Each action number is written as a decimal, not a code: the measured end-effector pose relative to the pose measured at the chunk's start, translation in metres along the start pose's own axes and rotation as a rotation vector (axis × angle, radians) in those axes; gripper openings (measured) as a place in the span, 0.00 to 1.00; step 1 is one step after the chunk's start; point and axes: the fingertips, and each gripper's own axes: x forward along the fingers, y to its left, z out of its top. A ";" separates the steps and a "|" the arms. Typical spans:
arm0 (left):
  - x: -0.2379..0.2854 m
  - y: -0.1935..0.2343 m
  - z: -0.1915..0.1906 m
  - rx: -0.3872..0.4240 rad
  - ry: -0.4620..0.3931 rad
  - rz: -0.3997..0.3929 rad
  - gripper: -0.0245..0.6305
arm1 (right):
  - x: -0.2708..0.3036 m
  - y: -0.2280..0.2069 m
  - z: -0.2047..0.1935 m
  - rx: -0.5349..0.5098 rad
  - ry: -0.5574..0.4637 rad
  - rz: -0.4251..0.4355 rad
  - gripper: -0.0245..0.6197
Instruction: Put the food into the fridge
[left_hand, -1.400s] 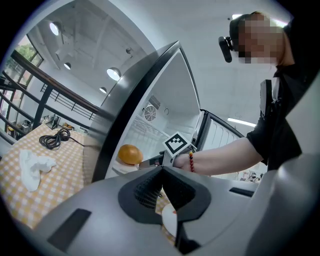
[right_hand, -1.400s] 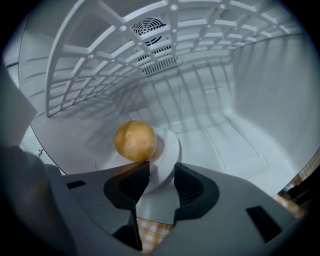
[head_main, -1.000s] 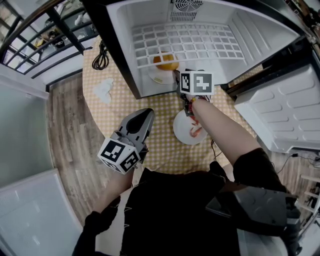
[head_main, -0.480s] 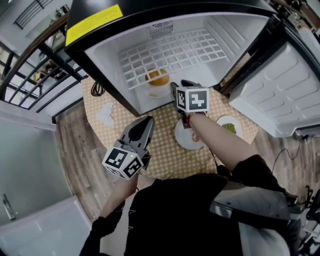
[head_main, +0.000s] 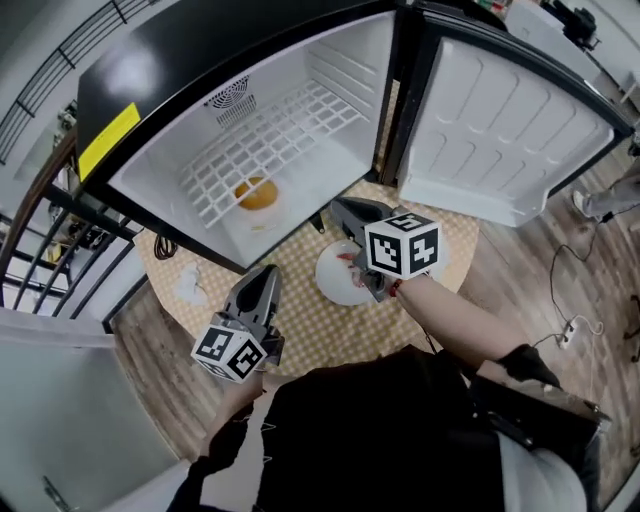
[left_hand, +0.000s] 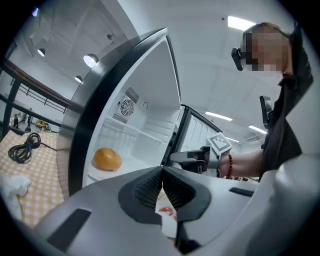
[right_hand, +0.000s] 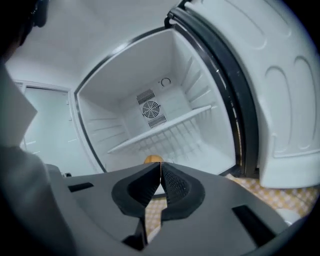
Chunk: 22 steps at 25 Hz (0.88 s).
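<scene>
The small fridge (head_main: 300, 120) stands open on the round table. Inside, an orange bun (head_main: 256, 192) sits on a white plate on the fridge floor; the bun (left_hand: 107, 159) also shows in the left gripper view, and the top of the bun (right_hand: 153, 159) peeks over the jaws in the right gripper view. A white plate with red food (head_main: 335, 277) lies on the table before the fridge. My right gripper (head_main: 338, 209) hovers over that plate's far side, pointing at the fridge, shut and empty. My left gripper (head_main: 268, 274) stays left of the plate, shut with nothing in it.
The fridge door (head_main: 500, 130) hangs open to the right. A wire shelf (head_main: 270, 140) spans the fridge's upper part. A black cable (head_main: 165, 245) and a crumpled white tissue (head_main: 190, 288) lie on the checked cloth at the left. A railing runs along the far left.
My right gripper has drawn back from the fridge mouth, where the bun's plate sits, to above the table plate. The head view has swung, showing the fridge from farther right. The left gripper has barely moved.
</scene>
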 end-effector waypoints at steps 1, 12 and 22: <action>-0.006 -0.001 -0.003 -0.007 0.003 0.007 0.06 | -0.015 0.002 -0.002 -0.002 -0.004 0.018 0.07; -0.013 -0.083 0.002 0.010 -0.094 0.062 0.06 | -0.163 -0.027 -0.025 -0.040 -0.045 0.037 0.06; -0.025 -0.192 -0.045 -0.028 -0.119 0.152 0.06 | -0.272 -0.055 -0.048 -0.035 -0.002 0.081 0.06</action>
